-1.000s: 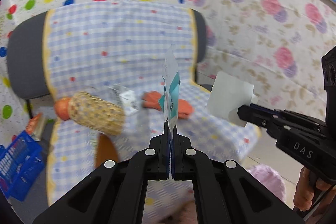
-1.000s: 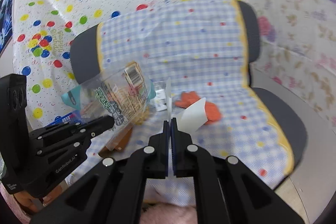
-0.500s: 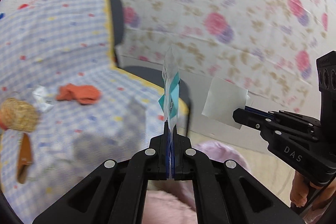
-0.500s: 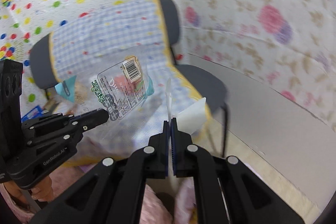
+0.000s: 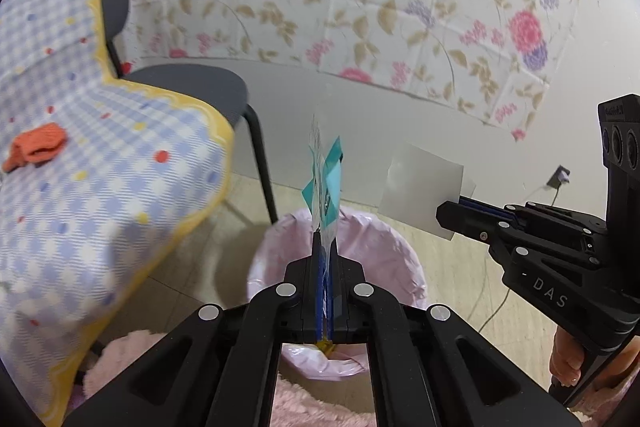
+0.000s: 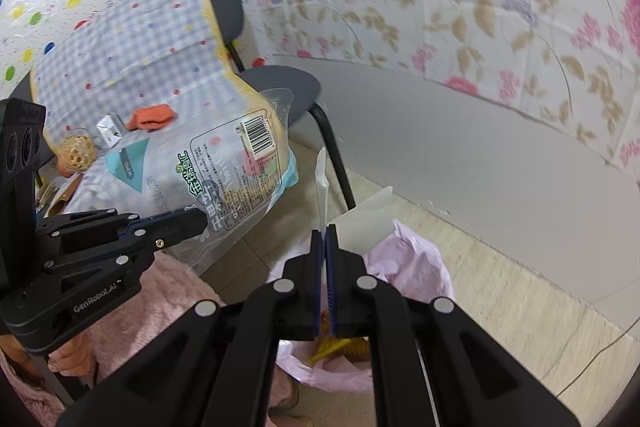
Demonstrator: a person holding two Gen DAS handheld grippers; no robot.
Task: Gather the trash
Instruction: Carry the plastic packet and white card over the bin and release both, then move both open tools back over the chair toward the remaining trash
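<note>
Currently, a clear plastic snack bag [image 5: 325,187] with teal corners and a barcode is pinched edge-on between the closed fingers of the left hand-held gripper [image 5: 325,247], and its printed face is seen spread wide in the right wrist view [image 6: 224,179]. A piece of white paper [image 6: 360,223] is clamped between the closed fingers of the right hand-held gripper [image 6: 325,239]; in the left wrist view the same sheet [image 5: 420,197] is seen flat at the tip of that gripper [image 5: 448,217]. Both pieces of trash are held above a bin lined with a pink bag [image 5: 396,259], which stands on the tiled floor just beside a chair [image 5: 192,87]. Some yellow scraps [image 6: 332,347] are seen inside the bin liner [image 6: 416,267]. The chair is draped with a blue checked cloth [image 5: 100,167], on which an orange rag [image 5: 36,147], a small white packet [image 6: 109,130] and a woven ball [image 6: 77,154] are left lying.
</note>
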